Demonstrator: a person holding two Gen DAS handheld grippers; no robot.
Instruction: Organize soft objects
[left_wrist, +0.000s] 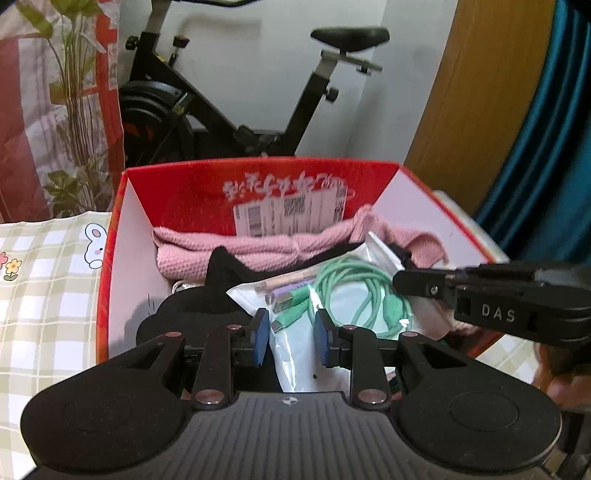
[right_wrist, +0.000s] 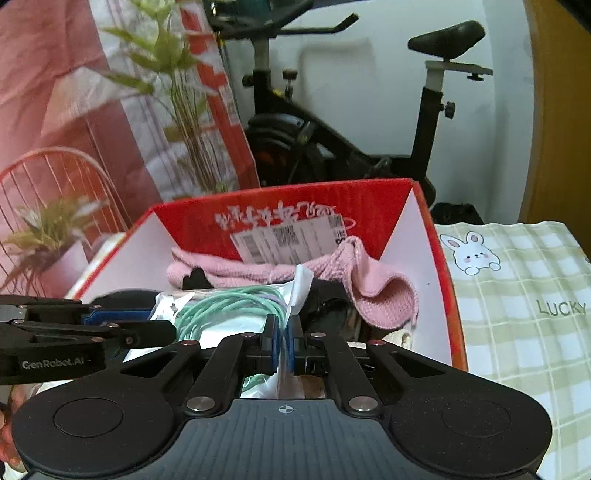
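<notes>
A red cardboard box (left_wrist: 110, 266) (right_wrist: 443, 280) holds a pink knitted cloth (left_wrist: 236, 251) (right_wrist: 373, 284), a black soft item (left_wrist: 207, 295) and a clear plastic bag with a green cable (left_wrist: 354, 291) (right_wrist: 229, 306). My left gripper (left_wrist: 291, 338) is open, its blue pads either side of the bag's near part. My right gripper (right_wrist: 283, 343) is shut on the bag's right edge. In the left wrist view the right gripper (left_wrist: 491, 299) comes in from the right over the bag. In the right wrist view the left gripper (right_wrist: 85, 332) reaches in from the left.
The box sits on a green checked tablecloth with a rabbit print (left_wrist: 44, 280) (right_wrist: 517, 295). Behind stand a black exercise bike (left_wrist: 236, 107) (right_wrist: 369, 140), a potted plant (left_wrist: 74, 122) (right_wrist: 177, 96) and a pink wire chair (right_wrist: 55, 184). A wooden door (left_wrist: 480, 85) is at right.
</notes>
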